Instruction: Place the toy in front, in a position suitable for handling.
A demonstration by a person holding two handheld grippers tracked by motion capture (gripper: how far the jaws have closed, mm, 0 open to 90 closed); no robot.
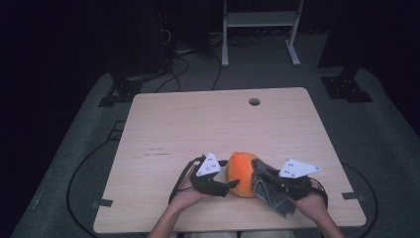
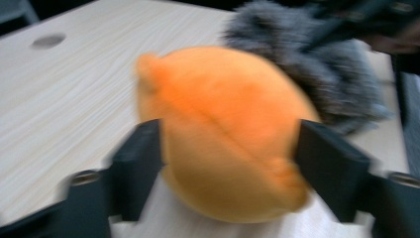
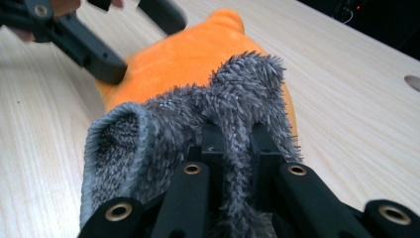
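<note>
Plush, orange and lemon-shaped (image 1: 241, 174), lies on the near part of the table (image 1: 188, 124), right between your two grippers. Its long axis runs away from you, the pointed tip aimed at the far edge. Your left gripper (image 2: 228, 148) has its jaws spread wide to either flank of the plush, each jaw at or just touching the fabric; whether they press in yet is hard to tell through the blur. Your right gripper (image 3: 233, 139) is clamped tight on a fuzzy grey sock (image 3: 198, 119), which drapes against the plush's right side and hangs down toward the table's near edge. The left gripper is the one placed to take the plush, since it lies straight ahead along that gripper's line, crosswise between the jaws. The sock's opening shows at its left in the right gripper view, but the sock hides the plush's near end there, and its lower end is cut off.
</note>
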